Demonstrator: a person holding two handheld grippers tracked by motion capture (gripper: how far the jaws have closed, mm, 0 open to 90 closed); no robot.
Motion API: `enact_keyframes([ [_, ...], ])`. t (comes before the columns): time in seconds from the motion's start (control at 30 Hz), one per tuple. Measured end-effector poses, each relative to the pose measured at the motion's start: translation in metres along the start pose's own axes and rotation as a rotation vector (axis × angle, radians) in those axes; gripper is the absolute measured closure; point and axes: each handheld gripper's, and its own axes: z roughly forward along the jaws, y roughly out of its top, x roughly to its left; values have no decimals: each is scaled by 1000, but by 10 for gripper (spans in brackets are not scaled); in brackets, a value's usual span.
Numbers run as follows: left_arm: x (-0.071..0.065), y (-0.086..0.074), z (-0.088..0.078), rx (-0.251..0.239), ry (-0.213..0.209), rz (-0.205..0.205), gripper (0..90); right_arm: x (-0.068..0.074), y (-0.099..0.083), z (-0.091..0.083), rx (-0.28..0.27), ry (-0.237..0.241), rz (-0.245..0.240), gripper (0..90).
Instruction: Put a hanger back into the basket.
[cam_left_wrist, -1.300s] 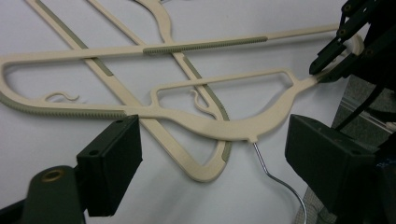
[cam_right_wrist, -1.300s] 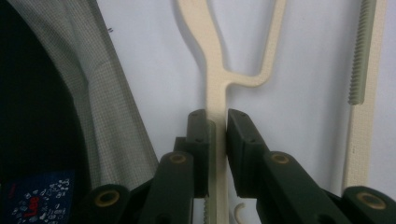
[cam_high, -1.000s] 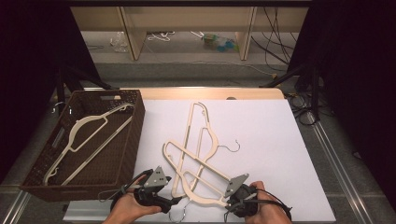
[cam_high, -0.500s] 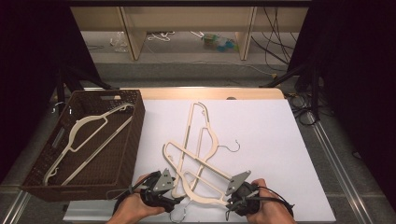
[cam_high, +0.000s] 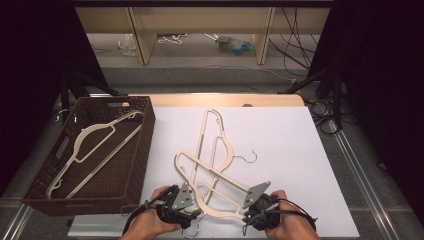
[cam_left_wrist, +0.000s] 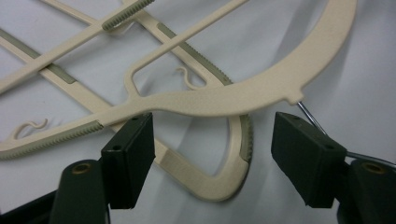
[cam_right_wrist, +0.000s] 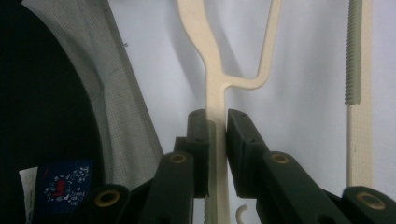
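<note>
We see our right gripper (cam_right_wrist: 217, 123) pinching the cream hanger (cam_right_wrist: 215, 79) at the white table's (cam_high: 280, 135) 6 o'clock edge, our left gripper (cam_left_wrist: 212, 154) spread wide, the brown basket (cam_high: 142, 145) at 9 o'clock.

Black hand-held gripper (cam_high: 187, 212), grey 3-cornered plate, brass screws, trailing cable.

No legible text, brand, number or sign appears in any view. Left of the right claw (cam_right_wrist: 217, 154), a blue tag (cam_right_wrist: 63, 184) on dark fabric bears small white marks, too small to read.
</note>
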Motion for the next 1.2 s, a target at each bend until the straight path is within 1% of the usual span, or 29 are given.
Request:
enact_keyframes([
  [0.03, 0, 2, 0, 7, 13, 19, 298, 0, 0, 0, -2, 1, 0, 797],
  [0.07, 0, 2, 0, 7, 13, 19, 304, 0, 0, -1, -1, 1, -1, 797],
  [0.1, -1, 2, 1, -3, 9, 25, 317, 0, 0, -1, 0, 3, -2, 797],
  [0.13, -1, 3, 2, 9, 21, 49, 317, 0, 0, -1, 0, 3, -2, 797],
  [0.17, -3, 3, 2, 12, 26, 58, 314, 0, 0, -1, 0, 4, 0, 797],
  [0.27, -6, 5, 4, 21, 31, 104, 315, 0, 0, -1, 1, 4, -3, 797],
  [0.3, -8, 5, 5, 19, 30, 105, 321, 0, 0, -2, 1, 11, -1, 797],
  [0.33, -9, 6, 5, 25, 33, 119, 323, -1, 0, -2, -1, 10, 0, 797],
  [0.43, -10, 6, 7, 25, 31, 127, 336, -1, 0, -3, -7, 10, -1, 797],
  [0.47, -10, 6, 7, 30, 37, 132, 336, -1, 0, -3, -6, 13, -1, 797],
  [0.5, -11, 6, 8, 29, 41, 130, 334, -1, 0, -4, -7, 14, -2, 797],
  [0.63, -12, 8, 10, 28, 46, 142, 321, -1, 0, -4, -9, 18, 1, 797],
  [0.73, -13, 10, 11, 24, 59, 171, 322, -2, -1, -4, -12, 15, -3, 797],
  [0.77, -13, 10, 11, 24, 59, 171, 322, -2, -1, -4, -12, 15, -3, 797],
  [0.8, -13, 10, 10, 16, 60, 171, 325, -3, -2, -4, -14, 18, -1, 797],
  [0.83, -12, 10, 9, 15, 54, 188, 325, -3, -2, -4, -14, 18, -1, 797],
  [0.87, -11, 11, 7, -7, 54, 196, 332, -6, -4, -4, -15, 25, 0, 797],
  [0.9, -11, 11, 7, -7, 54, 196, 333, -7, -5, -4, -17, 28, -2, 797],
  [0.93, -10, 11, 7, -38, 47, 215, 342, -8, -5, -4, -15, 30, 0, 797],
  [0.97, -10, 11, 7, -38, 47, 215, 355, -8, -5, -4, -15, 30, 0, 797],
  [1.03, -8, 12, 8, -77, 28, 247, 363, -11, -7, -5, -22, 41, -1, 797],
  [1.07, -7, 13, 8, -86, 19, 245, 363, -12, -8, -6, -24, 44, 1, 797],
  [1.1, -7, 13, 8, -86, 19, 245, 364, -12, -8, -6, -24, 44, 1, 797],
  [1.13, -5, 15, 8, -97, -3, 263, 373, -14, -9, -7, -20, 54, 1, 797],
  [1.17, -5, 15, 8, -97, -3, 263, 386, -14, -9, -7, -20, 54, 1, 797],
  [1.2, -5, 16, 9, -100, -9, 281, 386, -15, -10, -7, -22, 57, 0, 797],
])
